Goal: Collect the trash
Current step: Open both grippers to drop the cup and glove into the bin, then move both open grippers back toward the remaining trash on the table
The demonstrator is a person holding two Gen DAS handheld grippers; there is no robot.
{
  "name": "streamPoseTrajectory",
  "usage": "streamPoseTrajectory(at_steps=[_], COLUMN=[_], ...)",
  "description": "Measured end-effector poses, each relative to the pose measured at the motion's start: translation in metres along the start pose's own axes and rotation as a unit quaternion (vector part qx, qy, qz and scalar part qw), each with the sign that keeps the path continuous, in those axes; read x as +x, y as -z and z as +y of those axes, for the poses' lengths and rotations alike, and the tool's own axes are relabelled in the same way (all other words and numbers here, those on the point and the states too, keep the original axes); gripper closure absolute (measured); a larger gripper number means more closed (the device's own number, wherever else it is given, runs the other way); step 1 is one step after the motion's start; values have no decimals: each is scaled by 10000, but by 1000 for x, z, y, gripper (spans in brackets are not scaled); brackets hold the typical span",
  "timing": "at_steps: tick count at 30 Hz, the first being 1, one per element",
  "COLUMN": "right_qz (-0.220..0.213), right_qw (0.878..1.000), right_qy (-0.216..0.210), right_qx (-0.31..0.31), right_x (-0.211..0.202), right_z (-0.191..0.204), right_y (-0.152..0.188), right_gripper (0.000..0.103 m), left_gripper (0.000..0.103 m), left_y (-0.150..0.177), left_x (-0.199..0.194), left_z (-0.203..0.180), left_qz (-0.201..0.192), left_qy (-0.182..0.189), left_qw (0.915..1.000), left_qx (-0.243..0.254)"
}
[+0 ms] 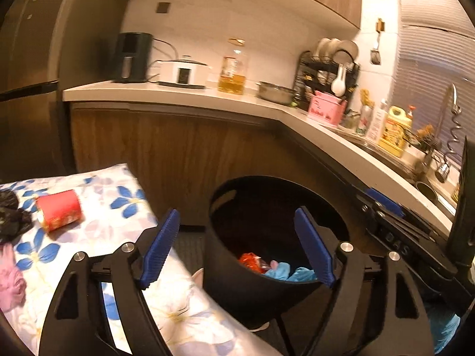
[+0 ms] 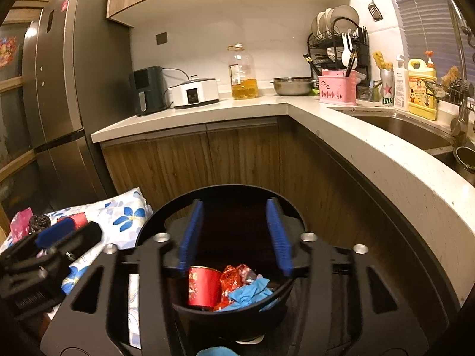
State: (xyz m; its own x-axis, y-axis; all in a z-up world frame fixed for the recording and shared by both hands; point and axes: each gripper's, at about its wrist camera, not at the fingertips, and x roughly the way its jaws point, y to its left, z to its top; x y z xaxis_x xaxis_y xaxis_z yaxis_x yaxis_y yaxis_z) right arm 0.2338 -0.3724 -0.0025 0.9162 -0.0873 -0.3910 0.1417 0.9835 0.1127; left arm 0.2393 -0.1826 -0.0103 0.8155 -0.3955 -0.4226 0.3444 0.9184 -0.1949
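A black trash bin (image 1: 237,284) (image 2: 225,317) stands on the floor beside a floral-cloth table (image 1: 124,204). In it lie a red can (image 2: 204,287), a red wrapper (image 2: 231,279) and a blue glove (image 2: 252,292). My right gripper (image 2: 236,234) is open and empty over the bin's mouth. My left gripper (image 1: 237,249) is open and empty, between the table edge and the bin. A second red can (image 1: 59,210) lies on its side on the cloth, with black trash (image 1: 12,216) and a pink crumpled piece (image 1: 10,281) to its left.
An L-shaped white counter (image 2: 371,148) wraps behind and to the right of the bin, with a sink (image 2: 406,130), dish rack, oil bottle (image 2: 242,71) and appliances. A fridge (image 2: 59,89) stands at left. The right gripper shows at the right edge of the left wrist view (image 1: 394,225).
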Motion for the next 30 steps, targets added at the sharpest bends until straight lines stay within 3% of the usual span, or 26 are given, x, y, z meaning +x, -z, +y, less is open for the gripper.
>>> streamPoseTrajectory(at_steps=[4,7,10,15,30], right_qz=[48,109,149,211,190], right_qw=[10000,9998,9996,9994,9989], right_qy=[42,147,187,208,108], right_qx=[-44,-109,-132,-200,-425], right_x=[-7,-12,-19,-31,-55], right_z=[6,12,18,29,63], right_y=[7,13,19,28,38], right_gripper=[34,27,22,20,20], left_gripper=[15,6,6,6,6], left_y=[4,7,11,17,29], left_x=[-18,-27,-39,-56,-93], left_z=[10,16,22,36,55], left_qz=[-170,-205,-253,-233,-313], left_qy=[-343,-591,-865,-1224,-1544], left_qw=[9993,9980,9959,9921,9873], left_qx=[-43,-46,-46,-151,-216])
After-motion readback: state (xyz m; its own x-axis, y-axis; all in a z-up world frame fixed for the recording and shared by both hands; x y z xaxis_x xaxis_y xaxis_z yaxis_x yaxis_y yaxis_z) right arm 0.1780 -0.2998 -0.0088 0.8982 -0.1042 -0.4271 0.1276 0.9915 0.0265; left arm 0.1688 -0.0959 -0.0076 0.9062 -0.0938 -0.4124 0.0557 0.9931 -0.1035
